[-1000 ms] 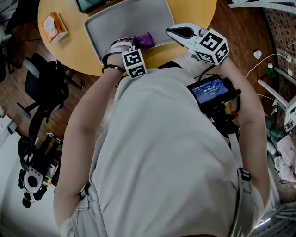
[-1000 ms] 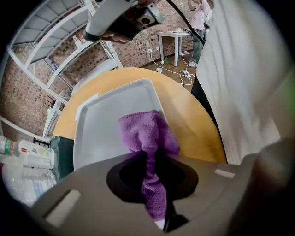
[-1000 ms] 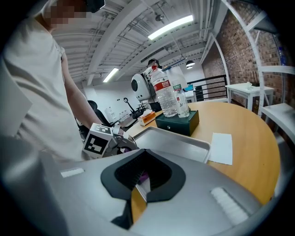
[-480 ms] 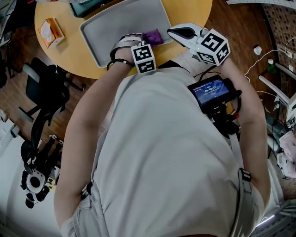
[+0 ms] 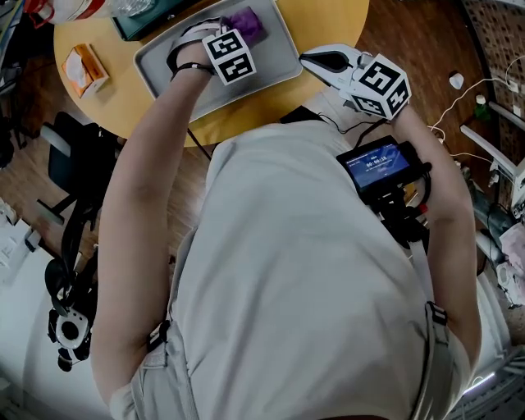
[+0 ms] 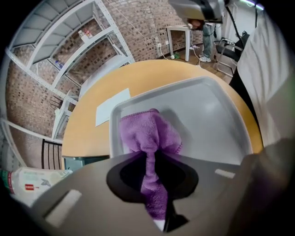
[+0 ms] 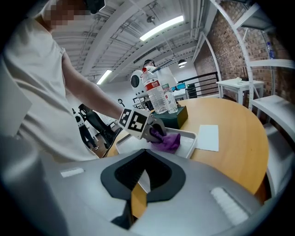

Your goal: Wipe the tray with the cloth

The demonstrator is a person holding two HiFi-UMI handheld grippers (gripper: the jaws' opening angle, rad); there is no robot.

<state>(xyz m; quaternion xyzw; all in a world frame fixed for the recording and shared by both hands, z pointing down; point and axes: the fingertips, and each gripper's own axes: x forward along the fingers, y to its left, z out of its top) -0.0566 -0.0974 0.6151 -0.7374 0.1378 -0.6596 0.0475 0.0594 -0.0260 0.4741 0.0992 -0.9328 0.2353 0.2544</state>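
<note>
The cloth (image 6: 150, 133) is purple terry. We judge it light, soft and limp, so it will bunch and drag rather than slide cleanly, and nothing about it is fragile. It is best taken by a gathered fold, as it is here, so that a broad pad stays free to press flat. Its long axis runs out along the line of the left claw (image 6: 150, 173), from a narrow pinched neck to a wider free end that points away from us at the tray's rim.

The cloth lies on the grey tray (image 6: 207, 120), up against the wall at a far corner. The left claw is closed on the neck and tipped steeply down.

The tray sits on the round wooden tabletop (image 5: 328, 20), close to the edge nearest us. The right claw (image 5: 324, 61) hangs off that edge beside the tray's near corner, its jaws drawn together on nothing.
</note>
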